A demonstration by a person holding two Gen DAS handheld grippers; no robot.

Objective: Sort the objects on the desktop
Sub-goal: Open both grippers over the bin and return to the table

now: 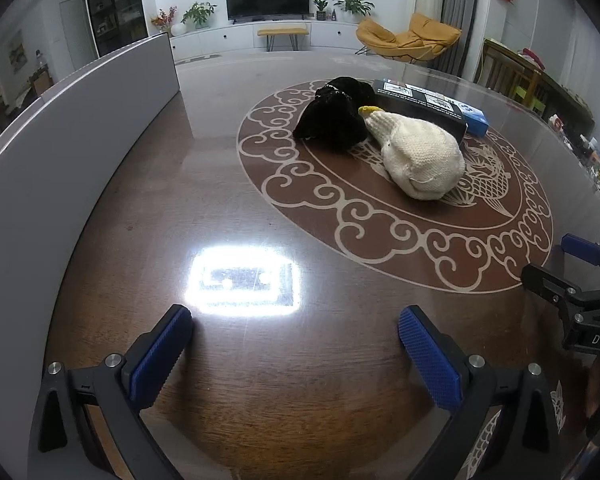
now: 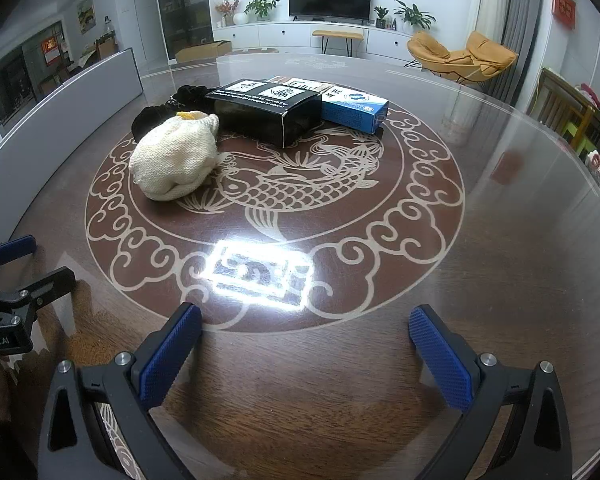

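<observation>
Cream knitted glove [image 1: 418, 156] lies lengthwise, yellow cuff toward the far black box [image 2: 260, 110]; both tongs [image 1: 296, 354] [image 2: 306, 354] gape wide, empty.

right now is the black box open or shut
Open at the end nearest the right wrist camera. The black box lies flat on the table, and its end flap stands ajar, showing a dark inside.

black pouch [image 2: 156, 114] half hidden, box print unreadable

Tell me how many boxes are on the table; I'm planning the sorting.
3 visible: a black box beside the cream knit bundle, a blue box at its right, and a third box partly hidden behind them.
</observation>
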